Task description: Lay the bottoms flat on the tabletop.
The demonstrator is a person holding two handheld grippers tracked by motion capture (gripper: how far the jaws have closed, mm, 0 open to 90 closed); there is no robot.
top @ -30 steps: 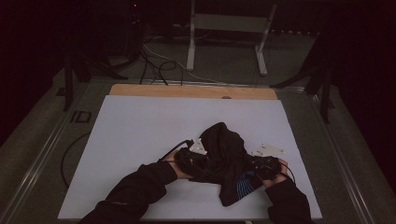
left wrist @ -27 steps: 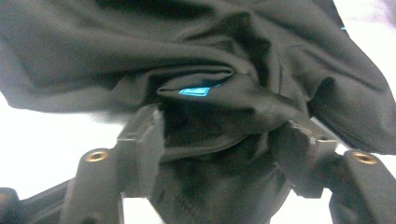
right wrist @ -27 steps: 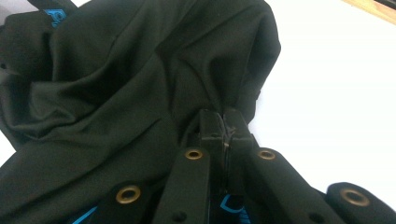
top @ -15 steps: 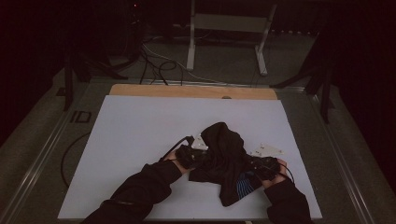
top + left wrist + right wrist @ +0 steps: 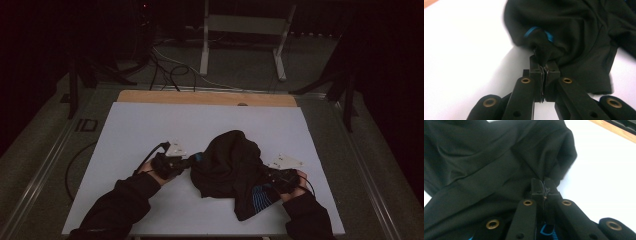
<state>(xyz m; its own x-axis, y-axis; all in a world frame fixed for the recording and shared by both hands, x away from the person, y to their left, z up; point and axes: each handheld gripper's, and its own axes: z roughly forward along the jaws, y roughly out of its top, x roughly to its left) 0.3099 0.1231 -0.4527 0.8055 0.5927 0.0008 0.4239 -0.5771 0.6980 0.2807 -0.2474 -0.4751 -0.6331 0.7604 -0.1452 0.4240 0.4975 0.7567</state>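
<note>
A black garment (image 5: 230, 160) lies bunched on the white table top (image 5: 150, 130), with a blue print (image 5: 260, 196) at its near edge. My left gripper (image 5: 192, 161) is at the garment's left side. In the left gripper view it (image 5: 544, 66) is shut on a pinched fold of black cloth (image 5: 574, 30) beside a blue trim (image 5: 531, 31). My right gripper (image 5: 265, 175) is at the garment's right side, partly under the cloth. In the right gripper view it (image 5: 543, 183) is shut on another fold of the garment (image 5: 486, 157).
A wooden strip (image 5: 200, 97) runs along the table's far edge. Behind the table, a metal stand (image 5: 240, 30) and loose cables (image 5: 170, 70) are on the floor. A cable (image 5: 75, 160) trails off the table's left side.
My left hand has moved left, away from the right hand, drawing the garment's left edge out with it. The right hand has stayed put.
</note>
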